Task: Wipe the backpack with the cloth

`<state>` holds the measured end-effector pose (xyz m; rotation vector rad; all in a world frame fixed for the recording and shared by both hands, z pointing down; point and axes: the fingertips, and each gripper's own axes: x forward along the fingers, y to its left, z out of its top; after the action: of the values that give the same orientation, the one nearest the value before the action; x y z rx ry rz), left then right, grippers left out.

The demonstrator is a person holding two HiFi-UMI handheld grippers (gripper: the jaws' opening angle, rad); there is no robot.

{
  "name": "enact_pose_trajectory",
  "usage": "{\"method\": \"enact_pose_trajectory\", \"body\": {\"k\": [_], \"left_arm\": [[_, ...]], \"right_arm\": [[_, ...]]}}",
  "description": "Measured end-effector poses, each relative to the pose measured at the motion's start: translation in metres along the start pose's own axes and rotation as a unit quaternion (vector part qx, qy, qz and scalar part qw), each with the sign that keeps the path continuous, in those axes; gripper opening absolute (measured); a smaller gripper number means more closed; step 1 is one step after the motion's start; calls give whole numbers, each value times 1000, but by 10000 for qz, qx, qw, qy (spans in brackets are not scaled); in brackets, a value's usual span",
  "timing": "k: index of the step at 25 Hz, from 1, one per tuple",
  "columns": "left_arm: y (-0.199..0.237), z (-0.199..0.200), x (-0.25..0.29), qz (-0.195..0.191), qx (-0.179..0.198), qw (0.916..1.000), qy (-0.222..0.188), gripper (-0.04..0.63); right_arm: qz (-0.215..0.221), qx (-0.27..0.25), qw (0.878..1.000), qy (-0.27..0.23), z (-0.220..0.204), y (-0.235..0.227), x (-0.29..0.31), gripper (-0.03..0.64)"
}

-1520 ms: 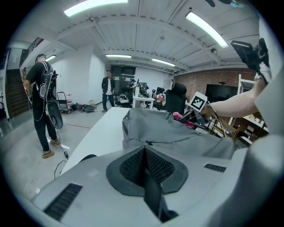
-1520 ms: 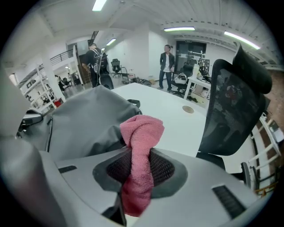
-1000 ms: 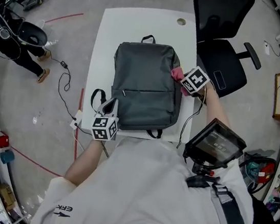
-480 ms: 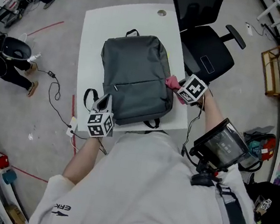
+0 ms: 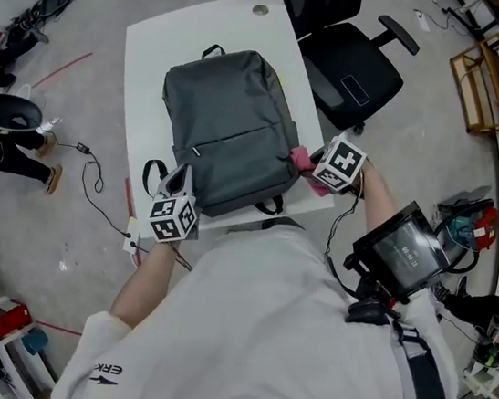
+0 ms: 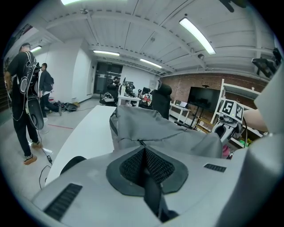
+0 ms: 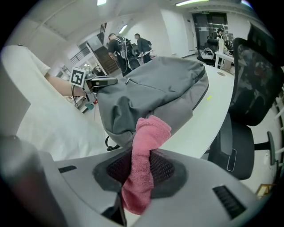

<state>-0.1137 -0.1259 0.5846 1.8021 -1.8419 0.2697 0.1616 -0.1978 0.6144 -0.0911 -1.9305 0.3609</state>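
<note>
**Pink cloth slides down the backpack's side**

Since a second ago, the right gripper (image 5: 312,166) has carried the pink cloth (image 7: 146,146) along the right edge of the grey backpack (image 5: 227,126), from nearer its upper part toward its lower corner. Its fingers are clamped on the cloth, which bunches up past the fingertips and presses against the bag's side just ahead of them. The left gripper (image 6: 144,164) has its fingers closed on a dark strap (image 6: 153,195) (a thin band running back between the pads) at the bag's other lower corner. The backpack lies flat on a white table (image 5: 150,51), stretching away in front of both sets of fingertips. A black office chair (image 5: 344,51) stands beyond the right fingers, past the table edge.
</note>
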Motion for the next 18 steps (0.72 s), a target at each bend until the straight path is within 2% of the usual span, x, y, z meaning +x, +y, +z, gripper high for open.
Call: {"method": "enact_pose_trajectory", "body": {"k": [4,8,12,15,18], "left_arm": [[1,-2,0,-11,-3,10000,36,3],[-1,-2,-1,25,-11,10000,45,3],[-8,-3,-6,141,41,9999,69,3],[-6,-3,-5,278,71,9995,135,3],[1,-1,-1,433,30,9989,185,3]], "right_arm": [[59,-32,10000,-6,0,-6,-1,101],[-154,21,9994,-317,17,-44,-14,101],[-816,289,9915,-968,52,-108,-32,101],[-1354,437,9828,-1175,82,-163,-32,101],[-1439,501,9807,-1224,113,-202,-19,101]]}}
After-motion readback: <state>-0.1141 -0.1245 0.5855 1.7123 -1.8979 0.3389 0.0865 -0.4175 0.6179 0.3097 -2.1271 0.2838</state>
